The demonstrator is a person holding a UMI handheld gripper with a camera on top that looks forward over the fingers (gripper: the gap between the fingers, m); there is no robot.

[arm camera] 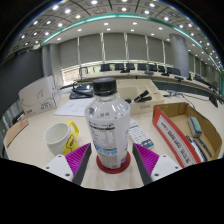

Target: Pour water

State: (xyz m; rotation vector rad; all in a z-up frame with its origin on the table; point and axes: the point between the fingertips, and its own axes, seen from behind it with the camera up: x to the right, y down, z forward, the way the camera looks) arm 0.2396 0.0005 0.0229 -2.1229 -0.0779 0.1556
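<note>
Stretching away beneath everything is a pale wooden counter (40, 150), set in a large meeting room with rows of dark chairs (130, 68) and ceiling lights beyond. On the counter, off to one side of the bottle, lies an open cardboard box (185, 135) with a red-and-white printed panel along its near wall; on the other side, farther back, stands a white box (38, 95).

At the centre stands a clear plastic water bottle (107, 125), upright, dark cap on, with a printed label around its middle and a red ring at its base. It sits between the two fingers of the hand-held gripper (110, 160), whose magenta pads (80, 158) flank the lower part of the bottle. Whether the pads actually press on the bottle or leave a slight gap cannot be told.

Just beside the bottle, near one finger, stands a small white cup (59, 137) with a yellow band, upright and apart from the bottle.
</note>
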